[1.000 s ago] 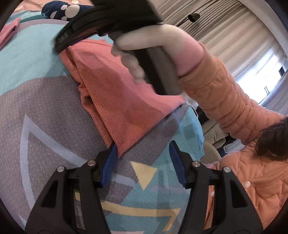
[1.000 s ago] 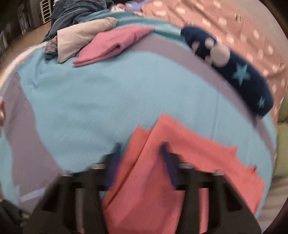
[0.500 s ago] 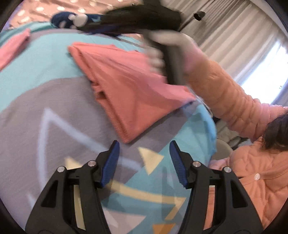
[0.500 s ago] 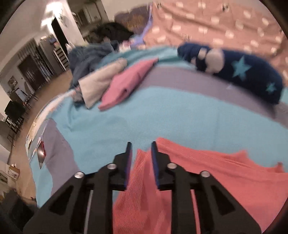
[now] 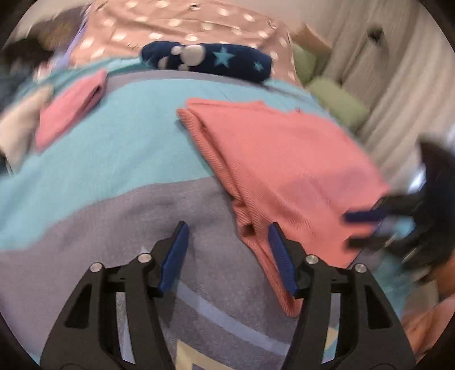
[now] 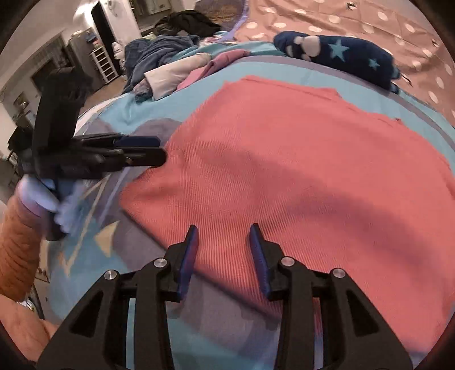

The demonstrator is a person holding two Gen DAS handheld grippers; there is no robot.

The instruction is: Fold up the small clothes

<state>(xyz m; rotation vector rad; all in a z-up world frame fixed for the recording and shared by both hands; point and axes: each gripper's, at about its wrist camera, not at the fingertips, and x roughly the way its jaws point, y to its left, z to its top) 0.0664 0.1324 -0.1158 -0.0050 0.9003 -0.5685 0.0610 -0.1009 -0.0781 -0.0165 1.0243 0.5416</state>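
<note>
A salmon-pink knit garment [image 5: 287, 159] lies folded flat on the blue and grey bedspread [image 5: 119, 153]; it also shows in the right wrist view [image 6: 298, 159]. My left gripper [image 5: 227, 236] is open and empty, its right finger at the garment's near left edge; it also shows in the right wrist view [image 6: 142, 148]. My right gripper [image 6: 223, 239] is open and empty, just above the garment's near edge. It shows blurred at the garment's right corner in the left wrist view [image 5: 361, 227].
A folded pink cloth [image 5: 71, 108] and a beige one [image 6: 176, 74] lie at the far left. A navy star-patterned plush [image 5: 207, 59] lies at the back on a dotted pink blanket [image 6: 369, 25]. Green cushions [image 5: 335, 102] sit far right.
My right gripper has opened and moved from the garment's far corner to its near edge. My left gripper has swung left of the garment. The garment now lies flat, released.
</note>
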